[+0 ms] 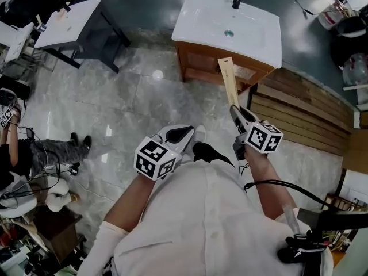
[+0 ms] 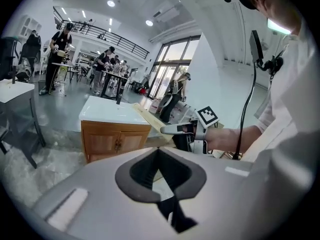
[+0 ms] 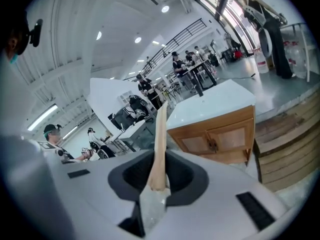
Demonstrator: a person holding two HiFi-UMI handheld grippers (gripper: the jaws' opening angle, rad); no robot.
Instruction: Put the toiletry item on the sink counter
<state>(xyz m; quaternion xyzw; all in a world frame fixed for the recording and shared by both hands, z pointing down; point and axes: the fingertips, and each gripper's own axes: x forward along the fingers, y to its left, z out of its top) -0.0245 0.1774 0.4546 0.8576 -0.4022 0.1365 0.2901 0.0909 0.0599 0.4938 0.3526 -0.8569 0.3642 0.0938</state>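
Gripper on our left point(image 1: 185, 134) hangs closed on nothing at our waist, spare for this job, while the right gripper point(image 1: 236, 111) clamps the long tan item point(image 1: 227, 79) by its near end, so the free end leads toward the counter point(image 1: 195, 22), well apart. Its held end is buried between the jaws, and we cannot tell what toiletry it is.

Bright ceiling lights point(image 2: 110, 3) over you; glare spots on the floor point(image 1: 155, 73) near the sink point(image 1: 201, 16). Your gripper views warp and blur at the edges.
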